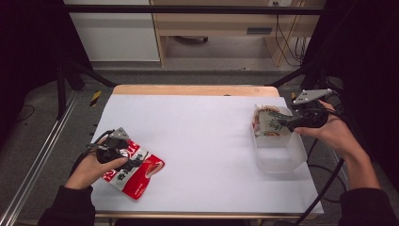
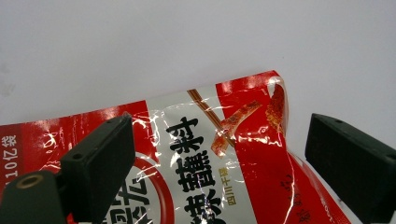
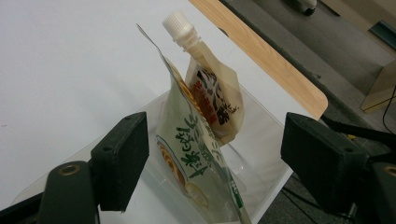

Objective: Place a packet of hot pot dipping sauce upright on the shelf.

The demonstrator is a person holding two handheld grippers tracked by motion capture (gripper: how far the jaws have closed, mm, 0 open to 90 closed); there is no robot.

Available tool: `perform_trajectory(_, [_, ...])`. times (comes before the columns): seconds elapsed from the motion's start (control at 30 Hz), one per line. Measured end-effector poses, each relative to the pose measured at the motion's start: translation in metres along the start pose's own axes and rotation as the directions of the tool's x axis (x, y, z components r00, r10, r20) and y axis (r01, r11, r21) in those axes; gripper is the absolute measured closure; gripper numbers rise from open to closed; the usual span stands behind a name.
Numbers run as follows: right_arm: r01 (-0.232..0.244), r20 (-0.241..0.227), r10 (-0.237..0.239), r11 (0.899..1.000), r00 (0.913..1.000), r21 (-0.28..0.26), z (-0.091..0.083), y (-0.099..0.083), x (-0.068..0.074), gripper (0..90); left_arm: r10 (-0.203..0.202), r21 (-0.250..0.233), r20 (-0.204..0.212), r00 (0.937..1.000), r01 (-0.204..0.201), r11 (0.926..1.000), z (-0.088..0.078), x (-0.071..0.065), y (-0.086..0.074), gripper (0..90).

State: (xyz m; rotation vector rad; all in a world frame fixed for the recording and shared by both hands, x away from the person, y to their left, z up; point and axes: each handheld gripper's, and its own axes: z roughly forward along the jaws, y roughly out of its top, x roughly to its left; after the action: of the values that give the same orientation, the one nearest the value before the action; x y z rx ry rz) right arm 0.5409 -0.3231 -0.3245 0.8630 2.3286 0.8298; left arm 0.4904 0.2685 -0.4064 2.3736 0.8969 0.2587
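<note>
Hovering over the red sachet (image 2: 224, 154) with my left gripper (image 1: 123, 151), I keep its jaws wide, one on either side of the packet, nothing pinched yet. The sachet lies flat on the white surface (image 1: 197, 136) at the near left, crinkled and glossy. On the far right, my right gripper (image 1: 288, 121) sits at the clear plastic tub (image 1: 280, 155), jaws also wide and holding nothing; a green-lettered pouch (image 3: 194, 154) stands on edge between them, leaning against a spouted pouch (image 3: 212, 95) with a white cap, both inside the tub.

I judge the work as packing sachets into that tub, with the red one next. The risks I see: the red sachet is flat against the surface, so the jaws may close on air or skid over the slick film instead of catching an edge. A shallow pinch on a corner could let it slip out mid-carry. On the right, the green-lettered pouch is barely propped; a nudge from my jaws as I pull away could tip it over the low wall, or shove the light tub toward the surface's edge, which is near.
</note>
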Motion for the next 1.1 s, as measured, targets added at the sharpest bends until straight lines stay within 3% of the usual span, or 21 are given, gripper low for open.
perform_trajectory(0.2, [-0.004, 0.028, 0.004, 1.000, 0.9996, -0.025, -0.007, 0.010, 0.012, 15.1, 0.004, 0.006, -0.009, 1.0000, -0.004, 1.0000, 0.001, -0.001, 0.000, 7.5])
perform_trajectory(0.5, [0.008, 0.046, -0.005, 0.997, 0.9989, -0.071, -0.015, 0.021, 0.032, 12.3, 0.012, -0.004, -0.010, 0.9999, -0.012, 0.9999, -0.001, -0.001, -0.001, 5.6])
perform_trajectory(0.77, [-0.021, 0.051, 0.027, 0.993, 0.9983, -0.118, -0.022, 0.034, 0.050, 10.3, -0.005, -0.014, -0.042, 0.9991, 0.005, 0.9999, -0.002, 0.002, -0.002, 5.4])
perform_trajectory(0.9, [-0.019, 0.075, 0.030, 0.990, 0.9968, -0.138, -0.024, 0.044, 0.065, 13.6, -0.007, -0.021, -0.052, 0.9986, 0.006, 0.9998, -0.004, 0.004, -0.004, 5.7])
perform_trajectory(1.1, [-0.047, 0.050, 0.054, 0.991, 0.9973, -0.127, -0.018, 0.050, 0.087, 12.8, -0.035, -0.034, -0.080, 0.9962, 0.033, 0.9989, -0.008, 0.007, -0.007, 5.6])
